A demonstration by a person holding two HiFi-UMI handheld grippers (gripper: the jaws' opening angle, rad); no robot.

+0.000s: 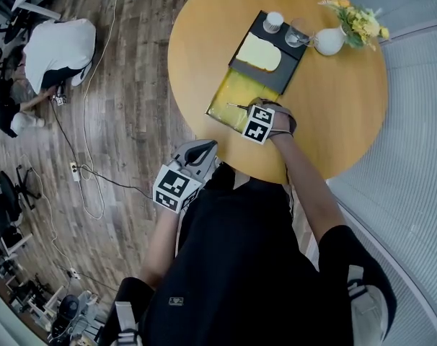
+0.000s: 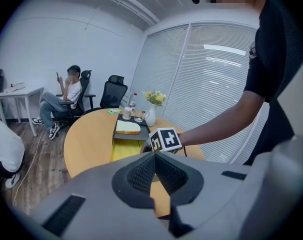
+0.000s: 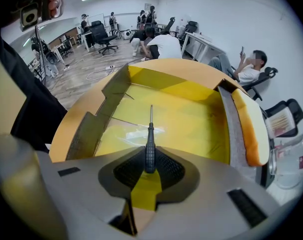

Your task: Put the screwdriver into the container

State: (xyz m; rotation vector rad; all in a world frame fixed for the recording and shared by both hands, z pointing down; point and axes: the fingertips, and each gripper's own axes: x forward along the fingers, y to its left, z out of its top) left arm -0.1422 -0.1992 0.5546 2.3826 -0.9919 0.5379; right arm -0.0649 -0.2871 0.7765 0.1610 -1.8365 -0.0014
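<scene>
My right gripper (image 3: 150, 166) is clenched on the dark ribbed handle of the screwdriver (image 3: 150, 143), and the thin metal shaft sticks out ahead of the pads, over the yellow floor of the open container (image 3: 191, 115). I cannot tell whether the tip touches that floor. In the head view, this gripper hangs over the near end of the container, which lies on the round wooden table (image 1: 334, 114) and meets a black tray (image 1: 290, 67) at its far end. A pale yellow block (image 1: 259, 52) lies on the tray, with a white cup (image 1: 273, 21) and a glass (image 1: 298, 33) at its far end. A white vase of yellow flowers (image 1: 330, 42) stands just beside them. My left gripper (image 2: 155, 171) is closed on nothing, its pads together, off the table's near edge.
</scene>
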